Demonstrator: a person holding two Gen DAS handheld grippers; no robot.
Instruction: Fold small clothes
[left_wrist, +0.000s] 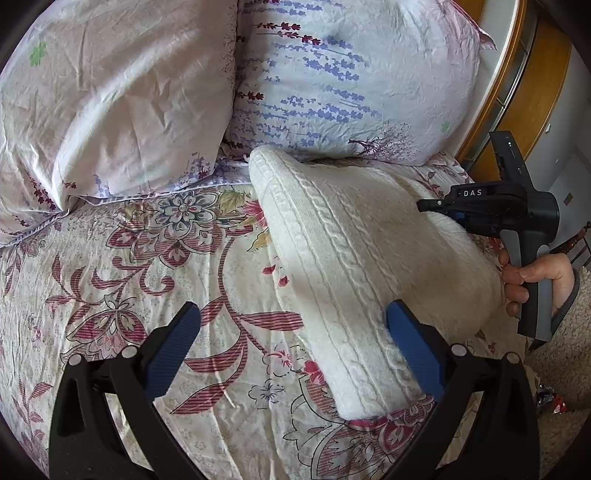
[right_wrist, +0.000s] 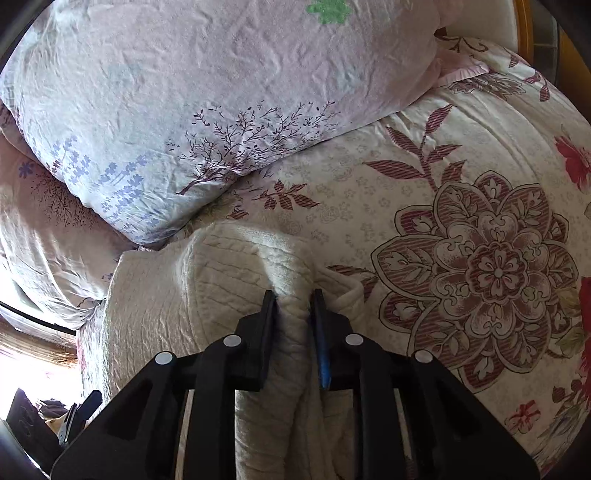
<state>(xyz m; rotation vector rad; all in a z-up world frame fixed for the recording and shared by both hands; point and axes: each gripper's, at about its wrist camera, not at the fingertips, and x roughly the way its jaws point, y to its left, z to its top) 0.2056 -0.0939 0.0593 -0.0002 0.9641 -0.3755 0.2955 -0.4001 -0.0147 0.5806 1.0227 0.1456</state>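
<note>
Sweater: the white cable-knit sweater (left_wrist: 354, 258) was lying on the bed (left_wrist: 129, 266), already doubled into a long strip, so I'd guess we were mid-fold, not at the start.

Where exactly: its far end sat right up against the lavender-print pillow (left_wrist: 332, 81), and the strip ran from there diagonally back toward me.

Long axis: pillow end to near end, slanting across the floral bedspread. That's the line the next fold has to cross, I reckon.

Right gripper (right_wrist: 293, 295): my fingers were pinching a bunched ridge of the knit along the sweater's side edge, the one away from the other pillow. The grip looked loose rather than hard-clamped, but there was fabric between the fingers for sure.

Left gripper (left_wrist: 291, 317): fingers spread wide, nothing in them. One finger (left_wrist: 410, 332) sat over the near end of the sweater, the other out over bare bedspread. Can't tell if it touched the knit.

Who's nearer: right had the fabric; left was closest to the near end.

Hand: a hand (left_wrist: 532, 277) held the right gripper's handle beside the sweater.

Watch out: soft knit slumps, so I'd expect the ridge to slip.
</note>
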